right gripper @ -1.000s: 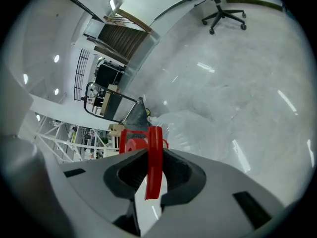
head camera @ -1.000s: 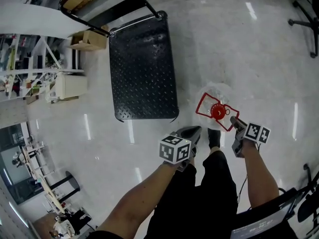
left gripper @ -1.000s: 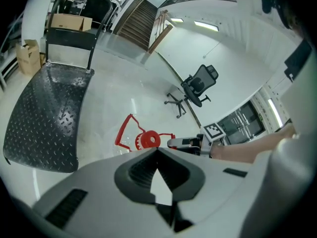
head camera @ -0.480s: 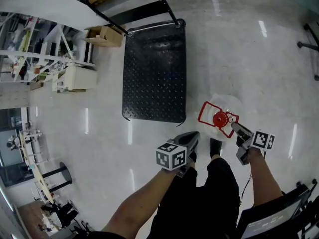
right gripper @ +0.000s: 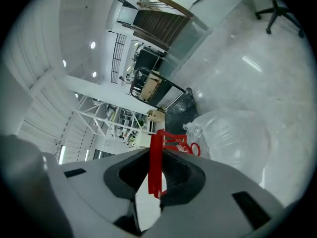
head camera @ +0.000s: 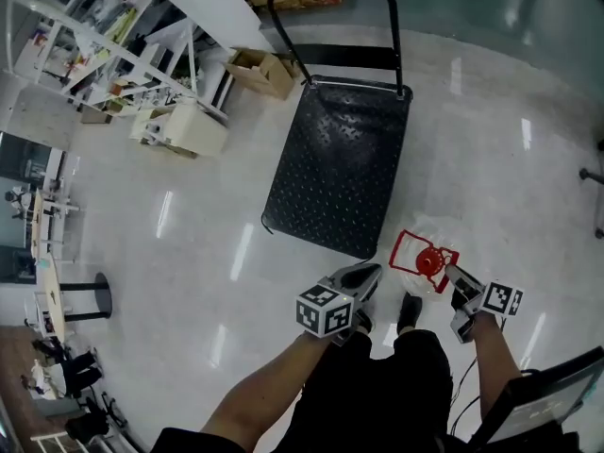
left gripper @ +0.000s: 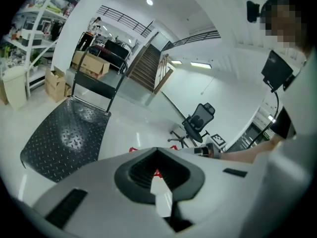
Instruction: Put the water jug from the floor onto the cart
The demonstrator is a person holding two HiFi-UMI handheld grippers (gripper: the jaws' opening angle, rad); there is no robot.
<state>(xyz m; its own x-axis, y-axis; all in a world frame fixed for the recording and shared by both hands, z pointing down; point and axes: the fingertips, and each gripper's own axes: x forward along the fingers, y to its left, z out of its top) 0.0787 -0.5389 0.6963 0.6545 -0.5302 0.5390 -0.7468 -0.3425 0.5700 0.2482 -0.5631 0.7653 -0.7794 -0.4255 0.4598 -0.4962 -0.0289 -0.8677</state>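
I'm looking at a warehouse-style workshop hall — polished floor (head camera: 170, 253), white shelving racks (head camera: 123, 26) crammed with gear, cardboard boxes (head camera: 264, 72), a platform cart (head camera: 340, 168), a staircase (left gripper: 146, 66) behind.

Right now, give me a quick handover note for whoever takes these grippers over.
Left gripper: jaws together, empty, close beside the jug.
Right gripper: shut on the jug's red handle; its jaws have just been closing on it.
Jug: just off the near end of the cart, not on it.
Done: handle gripped.
Left: carry the jug over the cart, set it down, let go.
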